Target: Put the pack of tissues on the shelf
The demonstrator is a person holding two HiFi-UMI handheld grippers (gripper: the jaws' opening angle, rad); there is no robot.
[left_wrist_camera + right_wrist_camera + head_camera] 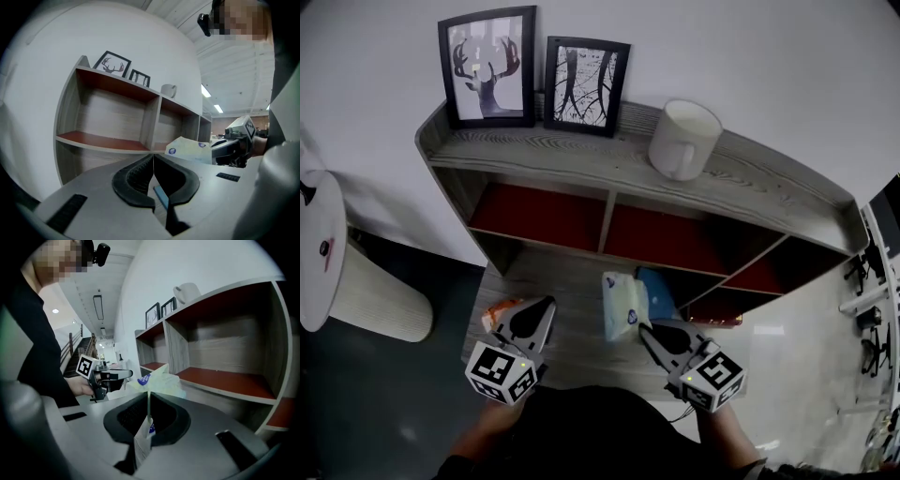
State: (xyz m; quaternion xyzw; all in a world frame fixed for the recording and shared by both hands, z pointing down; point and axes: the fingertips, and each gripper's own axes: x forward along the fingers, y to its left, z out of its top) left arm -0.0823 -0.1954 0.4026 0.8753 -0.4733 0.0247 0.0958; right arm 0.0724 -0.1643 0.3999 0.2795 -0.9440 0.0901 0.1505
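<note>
The pack of tissues (622, 305), pale green-white with a blue logo, hangs in front of the wooden shelf unit (581, 155) at the level of its lower board. My right gripper (645, 328) is shut on the pack's thin end flap, and the right gripper view shows the pack (159, 380) sticking out past the jaws, with a red shelf board (225, 378) to the right. My left gripper (546, 305) is to the left of the pack, shut and holding nothing. In the left gripper view the pack (187, 150) is to the right, beyond the closed tips (153, 157).
Two framed pictures (487, 67) and a white mug (684, 139) stand on the shelf top. The red compartments (544, 211) hold nothing. A blue packet (661, 292) lies behind the tissues, an orange-white packet (499, 314) by the left gripper. A white round table (319, 248) stands far left.
</note>
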